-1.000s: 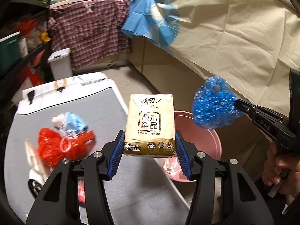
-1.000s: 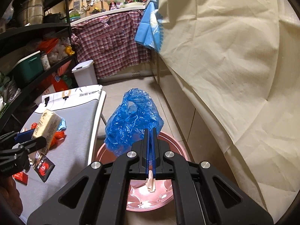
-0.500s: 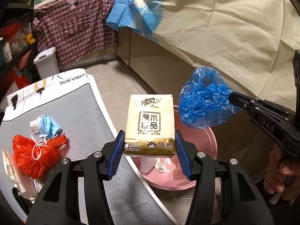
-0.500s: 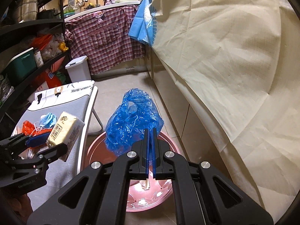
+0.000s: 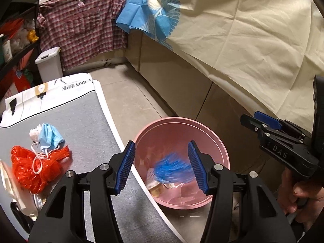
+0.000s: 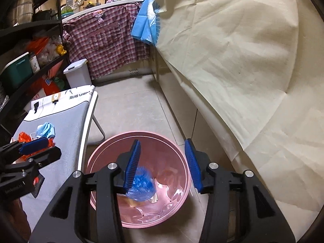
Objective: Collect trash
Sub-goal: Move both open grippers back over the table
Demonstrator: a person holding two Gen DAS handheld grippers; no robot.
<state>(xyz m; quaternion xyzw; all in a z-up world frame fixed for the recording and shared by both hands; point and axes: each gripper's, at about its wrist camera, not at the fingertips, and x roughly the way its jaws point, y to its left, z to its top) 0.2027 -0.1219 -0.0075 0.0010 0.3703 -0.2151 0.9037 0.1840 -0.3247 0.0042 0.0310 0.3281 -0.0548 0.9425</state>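
Blue, crumpled plastic, a bag [image 6: 141, 189] sits blurred inside the pink basin [image 6: 101, 154] on the floor, below the right gripper [image 6: 163, 164], whose jaws are opening with nothing pressed between the pads. The left gripper [image 5: 161, 167] hangs over the same basin, jaws apart and empty; a tan packet [image 5: 156, 190] shows in the basin near that bag. At about nine o'clock from the left gripper, on the grey table [image 5: 85, 121], lie a red plastic bag [image 5: 26, 172] and a light-blue face mask [image 5: 49, 136], touching each other. Farther off at eleven o'clock stands a white bin [image 5: 49, 64], with a plaid shirt [image 5: 85, 28] hanging behind it.
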